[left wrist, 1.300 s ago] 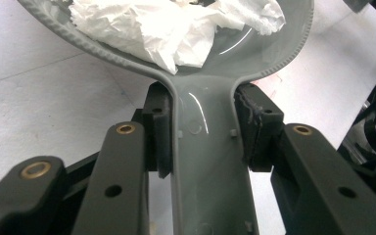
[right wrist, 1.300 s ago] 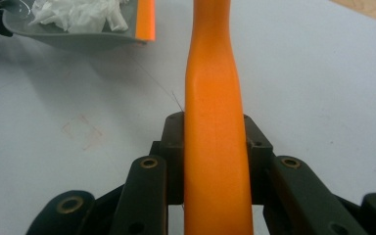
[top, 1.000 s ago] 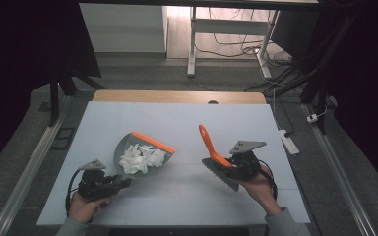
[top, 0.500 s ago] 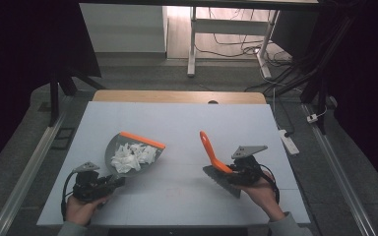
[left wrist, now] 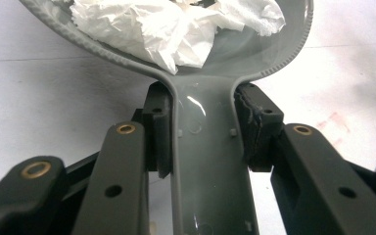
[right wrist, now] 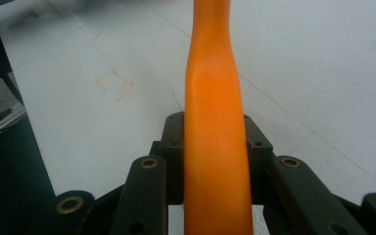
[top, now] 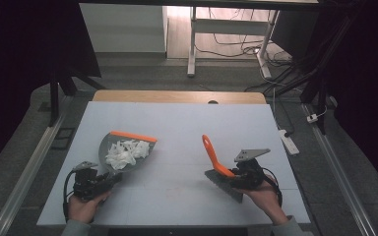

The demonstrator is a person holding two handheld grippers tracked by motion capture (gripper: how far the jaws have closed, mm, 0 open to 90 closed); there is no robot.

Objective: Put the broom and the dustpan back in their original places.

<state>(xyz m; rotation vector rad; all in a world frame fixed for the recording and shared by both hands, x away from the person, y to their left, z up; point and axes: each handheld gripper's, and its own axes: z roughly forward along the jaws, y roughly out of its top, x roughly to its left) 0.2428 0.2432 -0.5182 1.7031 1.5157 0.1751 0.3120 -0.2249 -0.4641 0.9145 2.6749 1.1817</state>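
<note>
Left gripper (top: pixel 109 178) grasps the grey dustpan (top: pixel 123 152) by its handle; in the left gripper view both pads (left wrist: pixel 159 129) press against the handle's sides (left wrist: pixel 205 147). The pan sits over the left half of the white table (top: pixel 177 123), with its orange front lip (top: pixel 133 136) pointing away from the person. Crumpled white paper (top: pixel 125 151) lies inside the pan. In the left gripper view the pan's far part and most of the paper (left wrist: pixel 176 24) are cut off by the top edge.

Right gripper (top: pixel 235 178) is clamped on the orange brush handle (top: pixel 211 155), which rises tilted up and to the left. In the right gripper view the handle (right wrist: pixel 215 122) hides the gap between the jaws, and its top runs out of frame. The brush's dark bristle head (top: pixel 224 183) is low by the table, right of centre; contact with the surface cannot be made out. Dustpan and brush are well apart.
</note>
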